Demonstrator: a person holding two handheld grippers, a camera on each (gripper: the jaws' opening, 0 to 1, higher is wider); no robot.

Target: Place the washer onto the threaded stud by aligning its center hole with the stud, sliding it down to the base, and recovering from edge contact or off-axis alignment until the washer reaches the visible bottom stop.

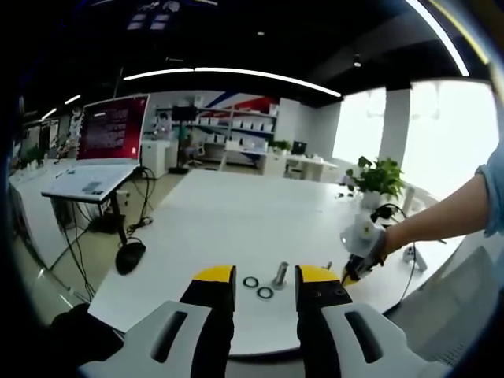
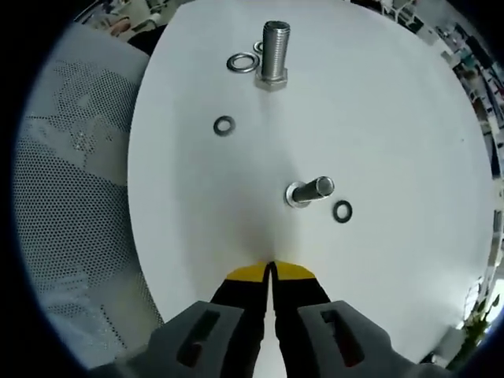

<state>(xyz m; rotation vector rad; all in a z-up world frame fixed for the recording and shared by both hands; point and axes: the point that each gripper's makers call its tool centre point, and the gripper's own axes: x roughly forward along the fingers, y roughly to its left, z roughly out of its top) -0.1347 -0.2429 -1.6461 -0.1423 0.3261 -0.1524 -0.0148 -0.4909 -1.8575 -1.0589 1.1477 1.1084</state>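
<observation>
**Both grippers clear of the studs; washers lying loose on the tabletop**

Nearest the lens in the right gripper view, the right gripper has its yellow-tipped jaws pressed together with nothing between them, hovering over the near edge of the round white tabletop.

Left gripper, in the left gripper view, stands with jaws well apart and holds nothing; it sits at the near edge of the tabletop. A person's hand reaches in at the right edge of that same tabletop.

Large threaded stud stands upright near the far edge, head down. Small threaded stud stands near the tabletop's centre, leaning toward the right in this view, with a washer already at its base.

Loose washers, largest first:
- Large washer lies flat just beside the large stud, on its left. A second ring behind that stud is mostly hidden.
- Dark washer lies flat just beside the small stud, toward the right edge.
- Small washer lies flat between the two studs, toward the left edge.

Beyond the left edge, a perforated grey mesh surface is in view.
</observation>
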